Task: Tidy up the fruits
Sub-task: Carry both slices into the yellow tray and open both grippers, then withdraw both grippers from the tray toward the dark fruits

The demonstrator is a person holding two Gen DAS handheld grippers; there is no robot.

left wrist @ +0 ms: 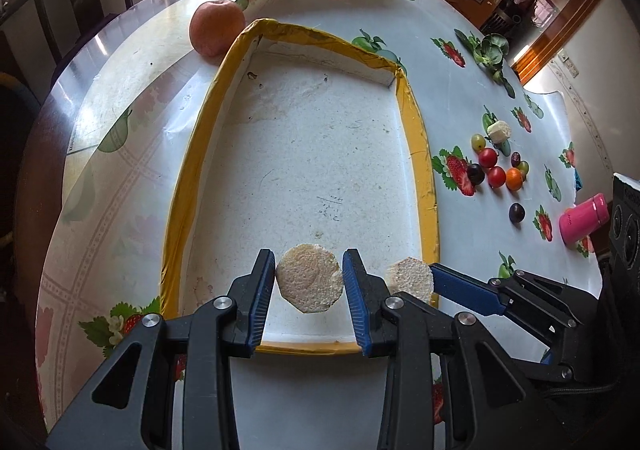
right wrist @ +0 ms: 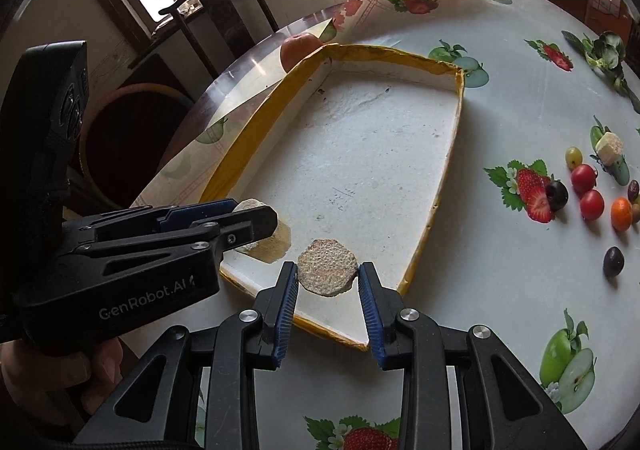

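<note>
A pale round slice [left wrist: 310,278], rough-faced like cut fruit or a rice cake, sits clamped between the blue pads of the left gripper [left wrist: 309,276], held over the near end of a shallow white tray [left wrist: 424,154] edged in yellow tape. Just beside it, a second, similar slice [right wrist: 328,267] is pinched edge to edge in the right gripper [right wrist: 328,276], also above the tray's near end. Both tools stand at a narrow setting, each closed on its slice and angled steeply down at the tray floor. A person's hand [right wrist: 60,374] grips the left tool's handle. To the tray's right, well apart on the fruit-printed tablecloth [left wrist: 460,82], lies a loose cluster of small fruits [left wrist: 496,166]: cherry tomatoes, dark and green grapes, one orange fruit, and a pale cube. An apple [left wrist: 216,26] rests against the tray's far left corner. A pink bottle [left wrist: 584,218] lies at the table's right edge.
</note>
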